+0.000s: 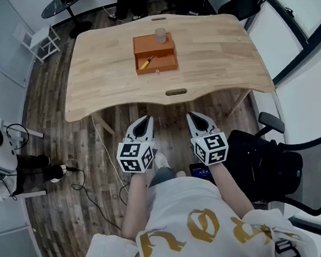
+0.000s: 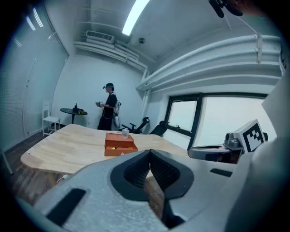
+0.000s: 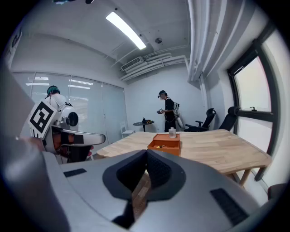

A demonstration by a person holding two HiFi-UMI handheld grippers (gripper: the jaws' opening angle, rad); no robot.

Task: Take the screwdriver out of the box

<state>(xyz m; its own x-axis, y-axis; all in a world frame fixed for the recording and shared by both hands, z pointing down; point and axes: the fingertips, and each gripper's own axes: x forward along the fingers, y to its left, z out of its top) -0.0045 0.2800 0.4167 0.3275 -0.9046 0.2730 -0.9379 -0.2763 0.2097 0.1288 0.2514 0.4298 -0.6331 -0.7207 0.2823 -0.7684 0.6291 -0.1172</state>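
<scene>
Two clenched, empty grippers, left gripper (image 1: pixel 146 121) and right gripper (image 1: pixel 192 117), hover at lower centre, short of the table (image 1: pixel 221 55); the screwdriver (image 1: pixel 146 62) lies in the orange box (image 1: pixel 157 70) at upper centre, so the task looks wholly undone.

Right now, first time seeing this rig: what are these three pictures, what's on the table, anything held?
No robot: a person holds a two-jaw gripper in each hand. The head view looks down from their head at the left gripper and right gripper, both short of the wooden table. The other two views ride on the grippers and look along their jaws; both pairs are shut, holding nothing. On the table stands an open orange box with the screwdriver inside and a small jar at its far side.
</scene>
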